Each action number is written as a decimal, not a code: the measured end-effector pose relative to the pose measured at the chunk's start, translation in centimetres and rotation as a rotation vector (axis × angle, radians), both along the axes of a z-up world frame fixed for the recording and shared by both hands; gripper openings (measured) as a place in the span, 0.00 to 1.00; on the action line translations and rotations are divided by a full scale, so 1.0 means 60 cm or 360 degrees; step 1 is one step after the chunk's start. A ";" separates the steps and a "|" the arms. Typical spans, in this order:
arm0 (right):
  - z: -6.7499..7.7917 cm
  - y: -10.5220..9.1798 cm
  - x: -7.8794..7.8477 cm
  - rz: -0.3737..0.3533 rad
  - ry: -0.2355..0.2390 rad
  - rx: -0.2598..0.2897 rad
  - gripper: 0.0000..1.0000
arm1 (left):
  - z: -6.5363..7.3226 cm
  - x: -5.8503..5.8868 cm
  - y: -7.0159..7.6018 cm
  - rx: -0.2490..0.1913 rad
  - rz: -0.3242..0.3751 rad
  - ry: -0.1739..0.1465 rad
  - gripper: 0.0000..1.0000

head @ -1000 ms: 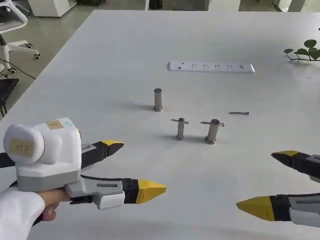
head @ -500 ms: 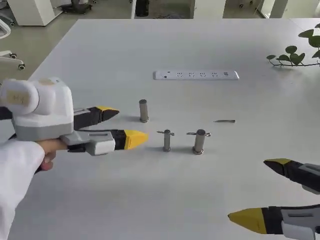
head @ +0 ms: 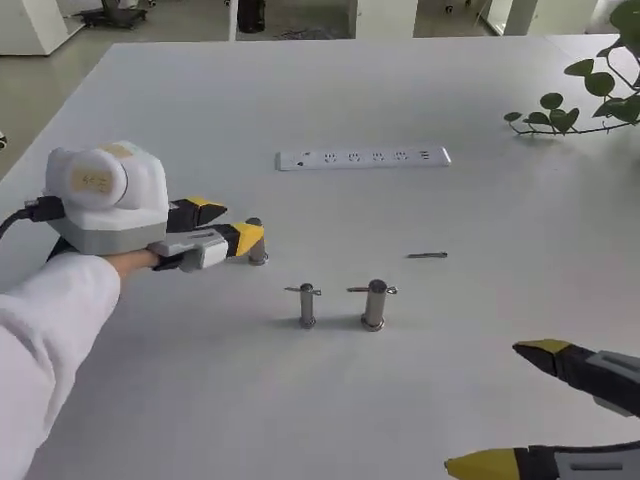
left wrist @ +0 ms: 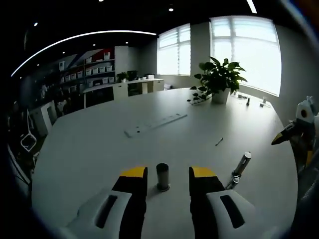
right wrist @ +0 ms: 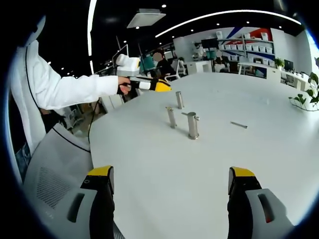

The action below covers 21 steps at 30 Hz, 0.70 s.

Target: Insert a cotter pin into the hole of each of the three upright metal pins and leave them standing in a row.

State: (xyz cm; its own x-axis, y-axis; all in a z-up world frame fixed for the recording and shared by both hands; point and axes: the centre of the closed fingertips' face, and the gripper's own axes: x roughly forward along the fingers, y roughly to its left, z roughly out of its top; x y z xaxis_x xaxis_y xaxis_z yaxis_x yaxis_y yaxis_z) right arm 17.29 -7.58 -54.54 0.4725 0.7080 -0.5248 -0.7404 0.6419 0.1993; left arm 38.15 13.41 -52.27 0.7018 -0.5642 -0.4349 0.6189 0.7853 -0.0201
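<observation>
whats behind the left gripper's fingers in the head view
An upright metal pin, partly covered there by one finger. The left gripper view shows it whole, standing between the open fingers of the left gripper, untouched, with nothing sticking out of it.

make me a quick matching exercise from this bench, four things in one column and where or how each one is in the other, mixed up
Things:
1. bare metal pin
2. loose cotter pin
3. power strip
4. thicker metal pin

States:
A. lies flat on the table, in no hole
B. stands upright, fitted cotter pin through its top
C. stands between the open fingers of the left gripper
D. lies farthest from the person

Pairs: 1-C, 2-A, 3-D, 4-B
</observation>
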 end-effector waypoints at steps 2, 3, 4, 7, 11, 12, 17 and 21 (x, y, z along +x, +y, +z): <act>-0.009 -0.003 0.002 -0.0019 0.0022 -0.0011 0.94 | -0.010 0.009 0.001 -0.0031 0.0004 0.0022 0.31; -0.013 -0.004 0.002 -0.0021 0.0034 -0.0009 0.94 | -0.011 0.012 -0.004 -0.0060 -0.0015 0.0016 0.31; -0.015 -0.004 0.002 -0.0021 0.0041 -0.0008 0.93 | -0.013 0.013 -0.007 -0.0055 -0.0030 0.0008 0.31; -0.029 -0.008 0.002 -0.0026 0.0078 -0.0025 0.93 | -0.022 0.026 -0.011 -0.0049 -0.0054 -0.0002 0.30; -0.038 -0.015 0.002 -0.0016 0.0101 -0.0058 0.93 | -0.040 0.035 -0.013 -0.0031 -0.0078 0.0025 0.26; -0.039 -0.016 0.002 -0.0012 0.0102 -0.0059 0.93 | -0.044 0.037 -0.013 -0.0024 -0.0079 0.0028 0.25; -0.038 -0.017 0.008 -0.0018 0.0102 -0.0053 0.93 | -0.054 0.042 -0.018 -0.0002 -0.0100 0.0032 0.19; -0.037 -0.012 0.009 -0.0003 0.0095 -0.0053 0.92 | -0.057 0.046 -0.022 -0.0007 -0.0110 0.0029 0.15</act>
State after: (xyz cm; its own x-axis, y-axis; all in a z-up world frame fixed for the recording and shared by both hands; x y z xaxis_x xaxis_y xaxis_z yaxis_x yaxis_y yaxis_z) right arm 17.84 -8.31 -56.77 0.4409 0.6889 -0.5754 -0.7266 0.6503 0.2218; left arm 40.93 12.07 -55.70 0.6533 -0.6129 -0.4445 0.6709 0.7407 -0.0353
